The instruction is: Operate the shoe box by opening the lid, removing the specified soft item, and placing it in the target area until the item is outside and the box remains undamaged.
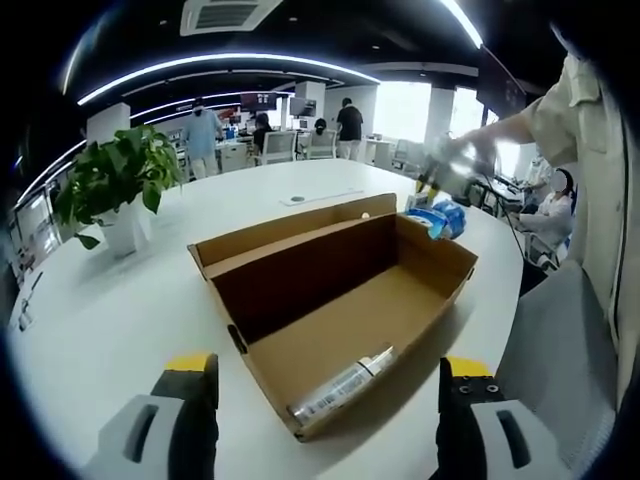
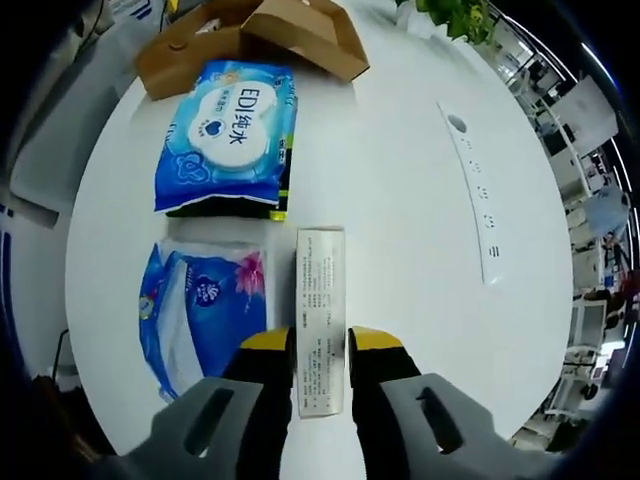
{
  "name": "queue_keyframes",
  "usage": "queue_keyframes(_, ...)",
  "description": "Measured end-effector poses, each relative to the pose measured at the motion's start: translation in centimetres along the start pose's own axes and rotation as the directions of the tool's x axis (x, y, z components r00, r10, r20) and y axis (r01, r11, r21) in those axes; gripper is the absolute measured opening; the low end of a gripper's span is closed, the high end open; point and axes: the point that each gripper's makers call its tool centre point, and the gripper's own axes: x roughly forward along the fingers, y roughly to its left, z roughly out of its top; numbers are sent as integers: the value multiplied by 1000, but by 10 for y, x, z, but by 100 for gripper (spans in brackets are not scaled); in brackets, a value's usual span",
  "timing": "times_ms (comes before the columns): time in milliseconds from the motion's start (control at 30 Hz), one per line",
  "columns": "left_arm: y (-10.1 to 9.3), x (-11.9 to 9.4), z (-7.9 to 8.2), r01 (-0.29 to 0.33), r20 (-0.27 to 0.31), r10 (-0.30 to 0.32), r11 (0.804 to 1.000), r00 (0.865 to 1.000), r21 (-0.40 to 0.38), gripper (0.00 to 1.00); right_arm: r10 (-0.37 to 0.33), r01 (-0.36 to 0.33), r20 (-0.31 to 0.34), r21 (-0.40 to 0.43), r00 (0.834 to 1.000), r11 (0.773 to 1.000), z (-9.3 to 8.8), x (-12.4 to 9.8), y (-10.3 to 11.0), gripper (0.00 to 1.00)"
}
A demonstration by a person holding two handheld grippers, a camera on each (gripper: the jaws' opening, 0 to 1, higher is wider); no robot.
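Cardboard shoe box [image 1: 340,300] open; left tongs [image 1: 330,400] released; right tongs [image 2: 320,375] grasping flat, perhaps paper carton [image 2: 320,320].

A white desk [image 1: 300,215] carries everything. At the left of the left gripper view, a leafy green plant [image 1: 115,175] stands in a white pot [image 1: 125,232] on it. A flat white strip [image 1: 320,197] lies on the desk beyond the middle of that view; in the right gripper view a long white strip [image 2: 478,190] with small round marks runs down the right side. In the background at the upper centre, several people [image 1: 205,135] stand and sit among chairs [image 1: 278,147], under curved ceiling light strips [image 1: 220,62] and a ceiling vent [image 1: 228,14]. Bright windows [image 1: 402,108] fill the upper right.
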Motion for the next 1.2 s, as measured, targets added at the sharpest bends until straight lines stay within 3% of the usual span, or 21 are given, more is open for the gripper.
queue_keyframes(333,4,-2,5,6,-7,-5,1000,1000,16,89,-47,47,-7,30,999,998,3,-10,-3,34)
queue_keyframes(633,10,-3,12,17,-24,-17,999,1000,32,88,-89,86,20,110,996,990,13,-26,2,45)
queue_keyframes(967,10,3,16,69,-71,-63,994,995,80,84,-147,118,90,270,985,956,26,-50,22,59)
queue_keyframes(1200,8,10,22,102,-97,-91,989,991,110,82,-196,124,167,368,966,922,39,-68,36,67)
